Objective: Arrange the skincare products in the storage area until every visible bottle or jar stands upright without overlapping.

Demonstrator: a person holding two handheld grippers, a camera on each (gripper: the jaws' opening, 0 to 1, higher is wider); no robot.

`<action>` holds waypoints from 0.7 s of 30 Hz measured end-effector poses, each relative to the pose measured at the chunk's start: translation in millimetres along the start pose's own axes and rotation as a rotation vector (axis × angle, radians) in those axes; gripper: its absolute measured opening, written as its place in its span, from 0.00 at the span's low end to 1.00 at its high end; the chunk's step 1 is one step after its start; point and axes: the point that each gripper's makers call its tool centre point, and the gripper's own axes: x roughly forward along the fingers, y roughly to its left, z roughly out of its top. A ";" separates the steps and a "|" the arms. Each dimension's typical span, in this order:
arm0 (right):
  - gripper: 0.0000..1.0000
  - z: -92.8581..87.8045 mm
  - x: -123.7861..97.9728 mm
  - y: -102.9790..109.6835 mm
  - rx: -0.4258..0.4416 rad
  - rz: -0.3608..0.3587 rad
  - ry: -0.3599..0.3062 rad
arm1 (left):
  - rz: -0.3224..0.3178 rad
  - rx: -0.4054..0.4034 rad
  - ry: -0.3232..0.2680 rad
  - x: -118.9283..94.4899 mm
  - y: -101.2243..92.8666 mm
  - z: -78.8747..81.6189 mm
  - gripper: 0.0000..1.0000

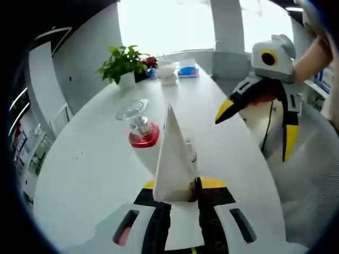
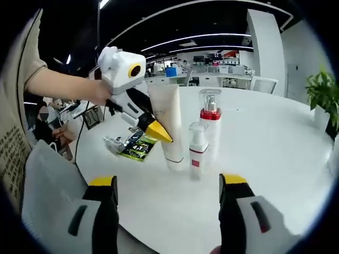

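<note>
My left gripper [image 1: 177, 191] is shut on a white cream tube [image 1: 172, 159], which stands cap down with its crimped end up. Behind the tube stands a white pump bottle [image 1: 144, 133] with a red collar and clear cap. In the right gripper view the left gripper [image 2: 158, 132] pinches the tube [image 2: 168, 121] from the left, held by a person's hand. Beside the tube stand the pump bottle [image 2: 210, 119] and a smaller white bottle [image 2: 197, 151] with a red band. My right gripper [image 2: 168, 182] hangs open in front of them and holds nothing; it also shows at the right [image 1: 257, 127].
A green sachet [image 2: 135, 145] lies flat on the round white table [image 2: 275, 159], left of the tube. A potted plant [image 1: 124, 63], a white jar [image 1: 168, 73] and a blue box [image 1: 188, 69] sit at the far edge. A person stands at the left [image 2: 21, 106].
</note>
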 end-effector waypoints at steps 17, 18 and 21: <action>0.88 3.6 -5.1 -4.6 0.014 -0.016 -0.009 | 0.012 0.018 0.014 8.5 32.8 2.8 0.15; 0.88 4.4 -4.8 -4.5 0.014 -0.018 -0.010 | 0.012 0.020 0.015 8.8 33.9 2.7 0.15; 0.89 4.7 -4.4 -4.5 0.016 -0.019 -0.008 | 0.011 0.023 0.018 9.3 37.2 1.9 0.16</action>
